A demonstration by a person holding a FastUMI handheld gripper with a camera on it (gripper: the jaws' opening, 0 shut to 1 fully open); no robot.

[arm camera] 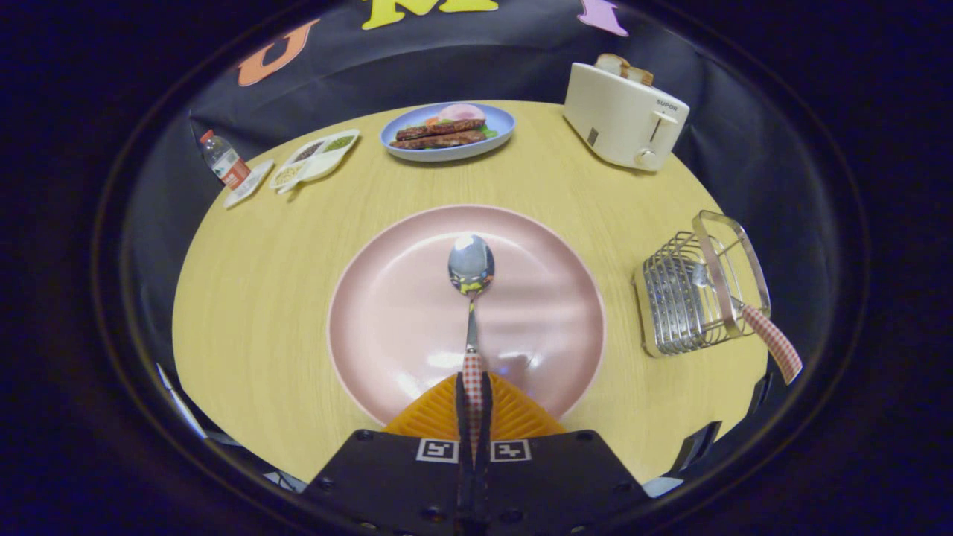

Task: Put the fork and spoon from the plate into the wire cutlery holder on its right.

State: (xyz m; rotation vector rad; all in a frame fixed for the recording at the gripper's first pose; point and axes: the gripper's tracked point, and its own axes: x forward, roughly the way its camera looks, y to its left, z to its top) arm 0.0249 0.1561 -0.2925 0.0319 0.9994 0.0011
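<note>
I see the round wooden tabletop [260,298] with the pink plate [402,313] near its front edge, straight ahead of the gripper [473,387]. Wire cutlery holder [689,301] sits at the right edge of the tabletop, well apart from the plate. Toaster [624,115] with bread in it is at the far right edge, blue plate of food [448,130] at the far edge, divided snack tray [316,155] and a small bottle [223,162] at the far left edge.

Fork [770,342] looks already done: its checked handle sticks out of the holder, tilted toward the front right, head down among the wires.

Spoon [471,298] is the step in hand. It lies on the plate, bowl at the plate's centre pointing away from me, checked handle running back toward me and in between the fingers.

Gripper state: fingers are nearly together with just a narrow slot left, and the spoon handle sits in that slot. Both fingers appear to be pressing the handle, so I read it as clamped. I can't tell if the spoon is lifted off the plate yet.

Next move, my call: lift clear of the plate rim, swing right to above the holder, tip the spoon bowl-down and lower it into a free spot beside the fork. Watch for the bowl snagging the top frame or knocking the fork handle.
</note>
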